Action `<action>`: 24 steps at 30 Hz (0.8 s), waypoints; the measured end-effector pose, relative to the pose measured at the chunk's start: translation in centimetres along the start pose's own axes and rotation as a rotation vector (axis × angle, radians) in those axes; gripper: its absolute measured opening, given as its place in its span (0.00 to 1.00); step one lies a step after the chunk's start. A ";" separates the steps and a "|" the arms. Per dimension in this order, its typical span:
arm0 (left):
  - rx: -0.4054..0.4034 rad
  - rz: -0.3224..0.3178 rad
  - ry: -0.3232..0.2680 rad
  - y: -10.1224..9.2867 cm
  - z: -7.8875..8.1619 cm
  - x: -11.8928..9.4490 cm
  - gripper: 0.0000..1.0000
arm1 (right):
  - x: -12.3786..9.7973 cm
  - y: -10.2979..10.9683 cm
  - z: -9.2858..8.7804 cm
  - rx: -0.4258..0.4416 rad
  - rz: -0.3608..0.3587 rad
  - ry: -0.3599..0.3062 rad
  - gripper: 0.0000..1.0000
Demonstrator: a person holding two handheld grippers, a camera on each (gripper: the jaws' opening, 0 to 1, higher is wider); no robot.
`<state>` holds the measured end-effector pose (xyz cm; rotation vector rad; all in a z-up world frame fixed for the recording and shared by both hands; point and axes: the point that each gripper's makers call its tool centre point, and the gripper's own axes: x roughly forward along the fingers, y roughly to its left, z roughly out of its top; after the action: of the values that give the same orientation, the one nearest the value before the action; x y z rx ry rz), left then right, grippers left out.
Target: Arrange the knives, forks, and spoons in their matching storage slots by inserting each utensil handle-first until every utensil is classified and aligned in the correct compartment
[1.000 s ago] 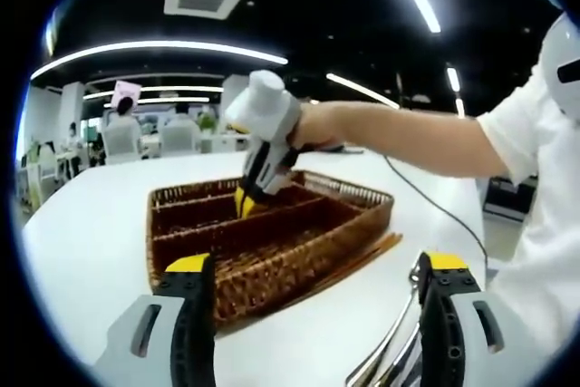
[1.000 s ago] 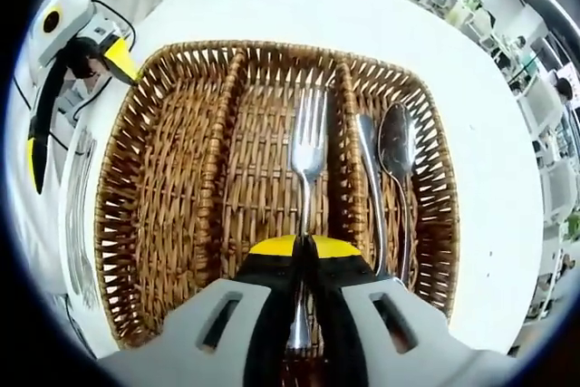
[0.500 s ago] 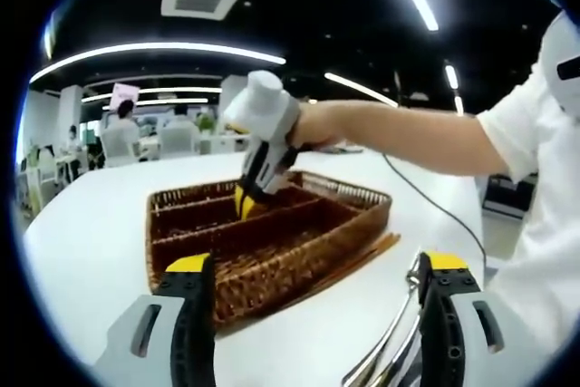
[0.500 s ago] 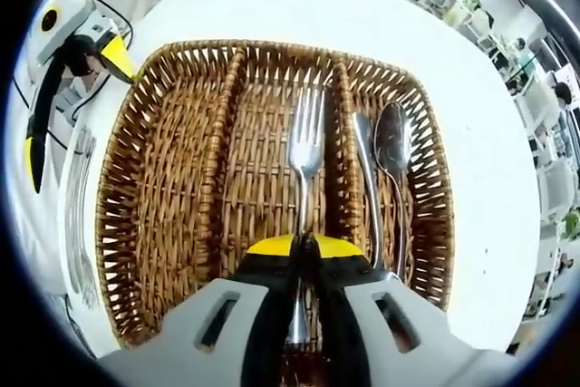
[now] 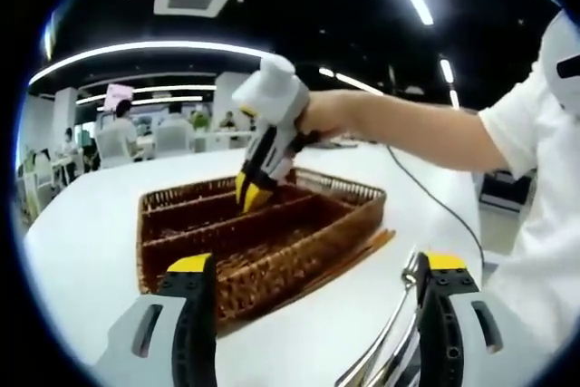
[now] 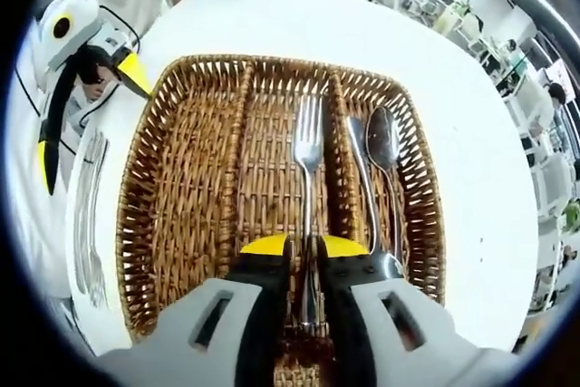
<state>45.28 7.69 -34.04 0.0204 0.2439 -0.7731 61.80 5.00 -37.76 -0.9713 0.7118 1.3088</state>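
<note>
Fork (image 6: 307,147) lies in the middle compartment of the wicker tray (image 6: 177,197), tines toward the far end, handle running back between the right gripper's (image 6: 304,246) yellow-tipped jaws. Those jaws stand slightly parted, one on each side of the handle; whether they touch it cannot be told. A spoon (image 6: 381,147) and a second long utensil (image 6: 361,178), its type unclear, lie side by side in the right-hand compartment. The left-hand compartment shows bare weave.

In the left gripper view the tray (image 5: 313,242) sits on a white table (image 5: 82,224), with the right gripper (image 5: 254,192) held by a hand (image 5: 317,120) and pointing down into it, tips just above the dividers.

Loose cutlery (image 6: 88,210) lies in a row on the table (image 6: 480,160) just beside the tray's left wall; in the left gripper view it (image 5: 390,337) lies between the near jaws. The left gripper (image 5: 308,265) hangs over it with jaws wide and nothing between them; in the right gripper view it (image 6: 86,101) stands near the tray's far left corner.
</note>
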 end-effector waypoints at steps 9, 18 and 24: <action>0.011 -0.005 0.016 -0.3 0.1 0.2 0.92 | -1.1 0.8 -0.1 0.027 0.000 -0.058 0.13; 0.030 -0.019 0.044 -0.7 0.0 0.4 0.91 | -2.4 2.5 0.4 0.046 -0.005 -0.137 0.15; 0.044 -0.031 0.063 -1.0 -0.3 0.7 0.91 | -2.9 3.5 0.4 0.053 0.000 -0.173 0.18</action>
<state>45.00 6.53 -34.42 0.0832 0.2873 -0.8090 57.92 3.95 -35.64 -0.8041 0.6104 1.3493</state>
